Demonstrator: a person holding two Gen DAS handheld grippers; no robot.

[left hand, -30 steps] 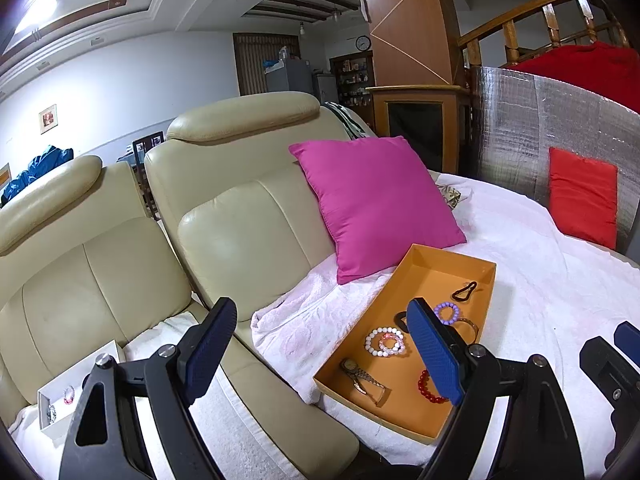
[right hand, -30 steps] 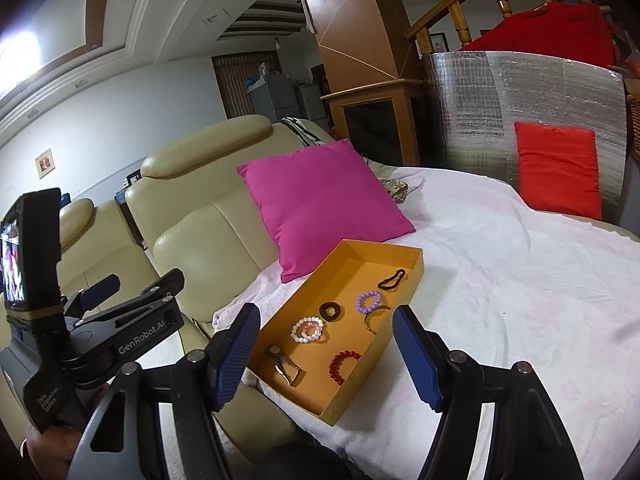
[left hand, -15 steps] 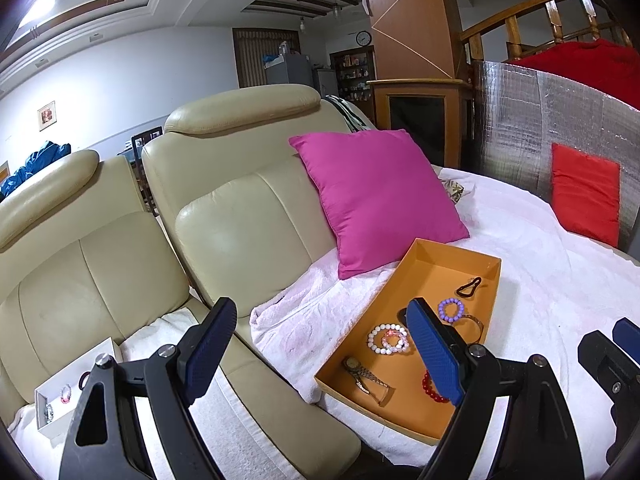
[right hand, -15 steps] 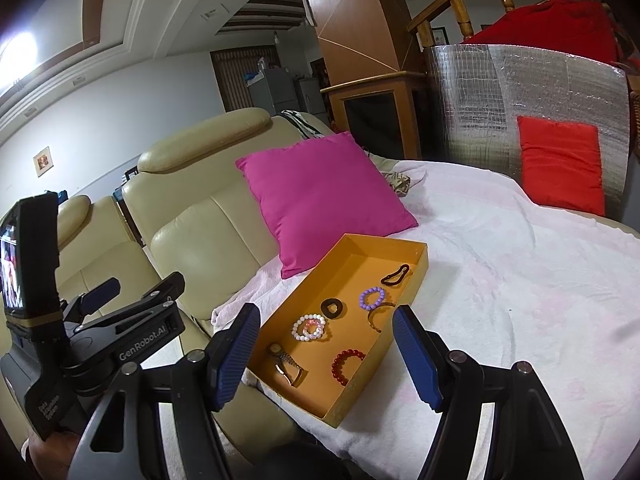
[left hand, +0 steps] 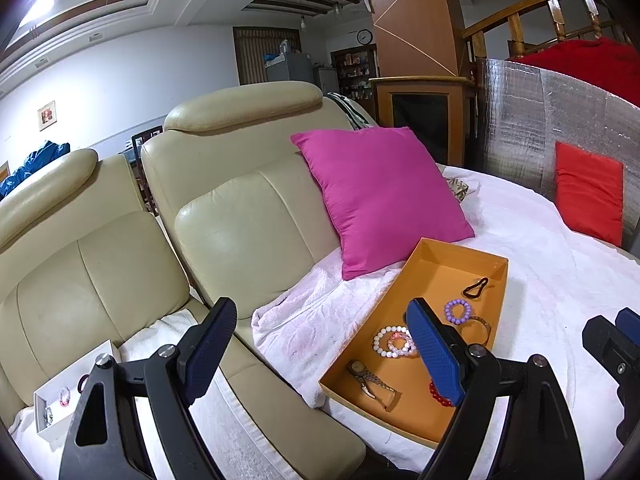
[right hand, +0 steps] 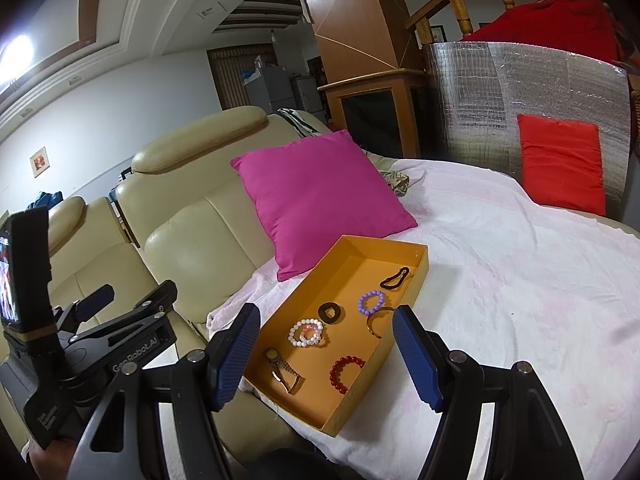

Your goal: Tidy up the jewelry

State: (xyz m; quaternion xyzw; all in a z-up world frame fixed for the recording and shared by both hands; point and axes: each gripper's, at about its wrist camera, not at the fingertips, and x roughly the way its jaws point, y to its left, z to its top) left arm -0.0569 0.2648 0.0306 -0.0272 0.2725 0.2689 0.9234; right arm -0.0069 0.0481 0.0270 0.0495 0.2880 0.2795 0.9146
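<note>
An orange tray (left hand: pixel 426 258) (right hand: pixel 404 308) lies on the white-covered table. In it are a white and pink bead bracelet (right hand: pixel 306 332), a purple bead bracelet (right hand: pixel 371 302), a red bead bracelet (right hand: pixel 346 368), a watch (right hand: pixel 282 368), a black ring (right hand: pixel 330 312), a gold bangle (right hand: pixel 376 320) and a black clip (right hand: pixel 395 278). A small white box (left hand: pixel 72 392) with some jewelry sits on the sofa seat at lower left. My left gripper (left hand: pixel 320 354) is open and empty, near the tray's left edge. My right gripper (right hand: pixel 326 358) is open and empty, above the tray's near end.
A pink cushion (left hand: pixel 380 196) leans against the cream sofa (left hand: pixel 240 208) behind the tray. A red cushion (right hand: pixel 560 164) leans on a silver foil panel (right hand: pixel 520 92) at the far right. The white cloth (right hand: pixel 520 280) covers the table.
Both views have shifted slightly, with the tray a little nearer and lower in the frames. Both grippers stay open and empty.
</note>
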